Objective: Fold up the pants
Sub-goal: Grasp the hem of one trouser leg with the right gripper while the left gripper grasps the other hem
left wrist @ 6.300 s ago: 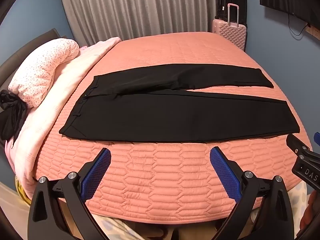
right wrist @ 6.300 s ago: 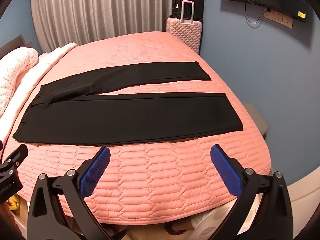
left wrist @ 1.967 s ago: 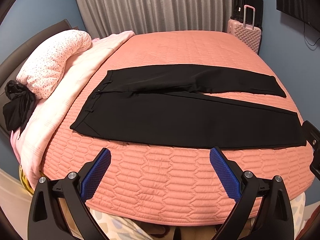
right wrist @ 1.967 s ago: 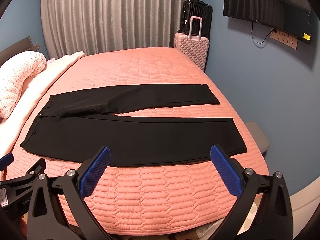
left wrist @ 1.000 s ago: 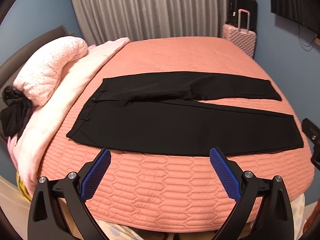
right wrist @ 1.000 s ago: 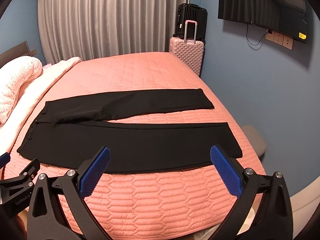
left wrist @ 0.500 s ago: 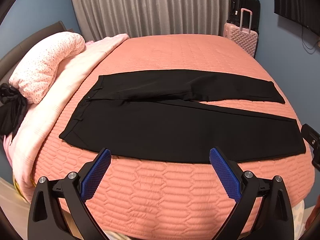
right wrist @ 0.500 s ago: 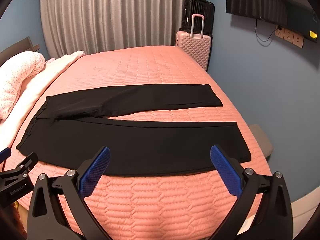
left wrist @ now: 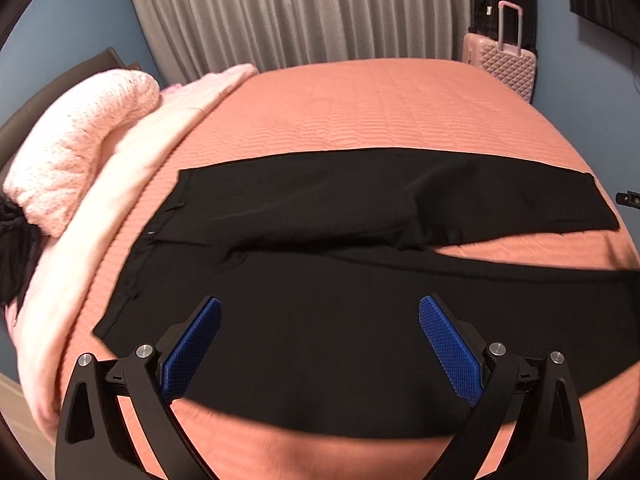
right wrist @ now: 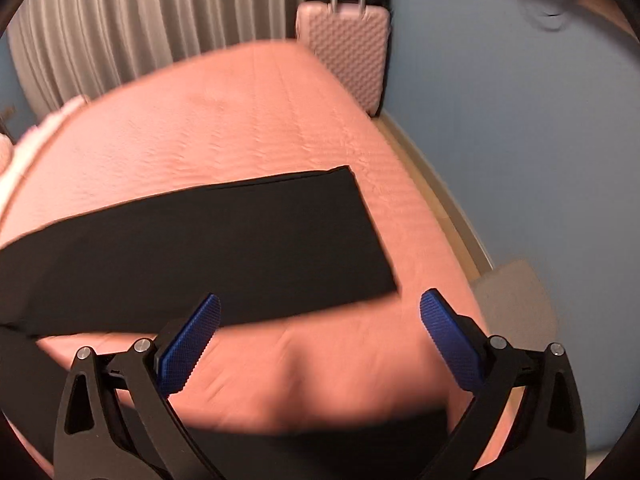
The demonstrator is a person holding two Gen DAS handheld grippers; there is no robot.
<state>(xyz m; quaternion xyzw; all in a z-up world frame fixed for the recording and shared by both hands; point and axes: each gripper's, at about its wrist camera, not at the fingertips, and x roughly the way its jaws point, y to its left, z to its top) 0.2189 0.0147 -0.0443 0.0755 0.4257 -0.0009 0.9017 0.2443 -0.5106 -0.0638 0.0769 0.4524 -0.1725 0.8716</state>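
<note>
Pants [left wrist: 360, 320]: one pair, smooth black fabric, flat on the quilted salmon bed [left wrist: 380, 112], two long legs splayed in a narrow V, waist towards the fuzzy pink pillow [left wrist: 76, 152]. Left tool [left wrist: 320, 344] spread above the near leg; right tool [right wrist: 320, 340] spread above the hem end. Four ribbed blue pads [left wrist: 192, 352]. One pink textured suitcase [right wrist: 344, 48].

Blue walls [right wrist: 520, 128], grey curtain [left wrist: 304, 12], salmon bed [left wrist: 360, 108], perhaps wooden floor [right wrist: 436, 184].
</note>
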